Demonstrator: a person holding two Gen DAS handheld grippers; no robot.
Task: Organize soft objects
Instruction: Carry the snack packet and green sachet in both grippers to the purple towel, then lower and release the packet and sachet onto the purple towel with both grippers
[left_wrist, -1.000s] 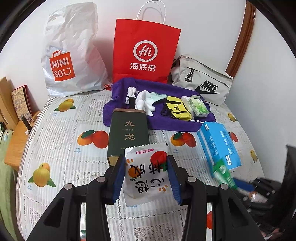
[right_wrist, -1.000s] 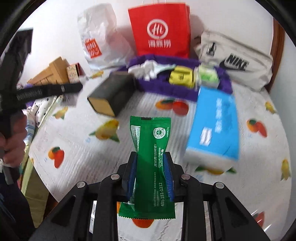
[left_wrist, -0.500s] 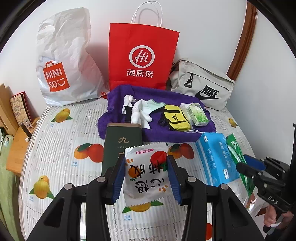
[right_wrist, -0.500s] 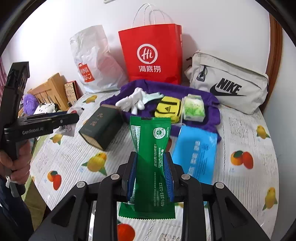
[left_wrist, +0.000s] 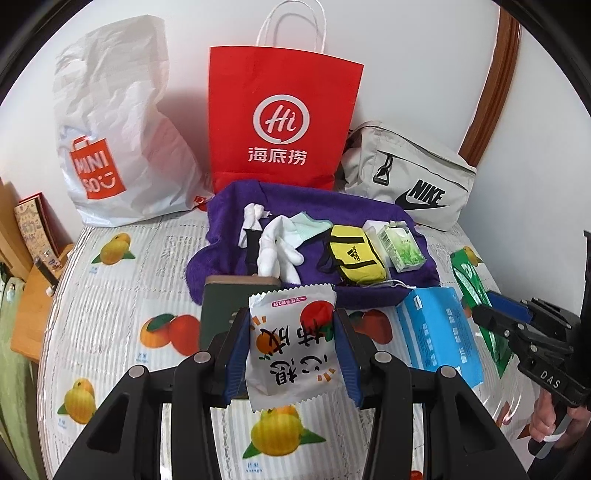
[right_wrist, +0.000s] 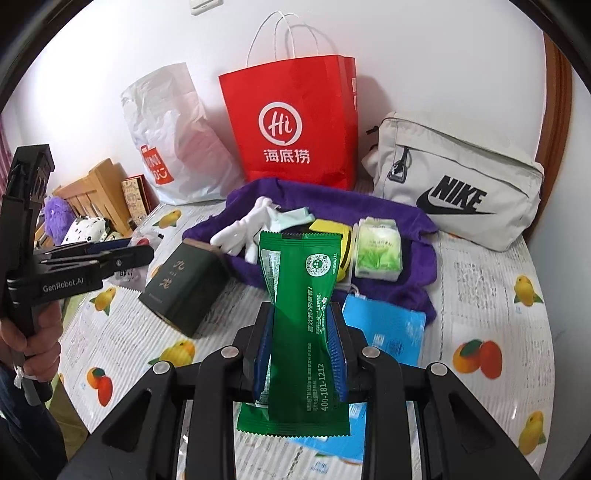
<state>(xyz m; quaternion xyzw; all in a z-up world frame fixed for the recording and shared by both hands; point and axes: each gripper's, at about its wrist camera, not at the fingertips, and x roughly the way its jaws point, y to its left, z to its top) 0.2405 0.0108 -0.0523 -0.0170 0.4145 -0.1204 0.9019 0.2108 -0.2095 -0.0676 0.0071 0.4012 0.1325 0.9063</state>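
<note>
Glossy green packet (right_wrist: 301, 325), waist crumpled between right claw (right_wrist: 300, 345) pads

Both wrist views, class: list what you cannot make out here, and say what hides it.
- Left wrist view: the dark green box is mostly hidden behind the white snack packet.
- Right wrist view: the blue tissue pack is partly covered by the green packet.
- Both views: contents of the red paper bag are unseen; its walls hide them.
</note>
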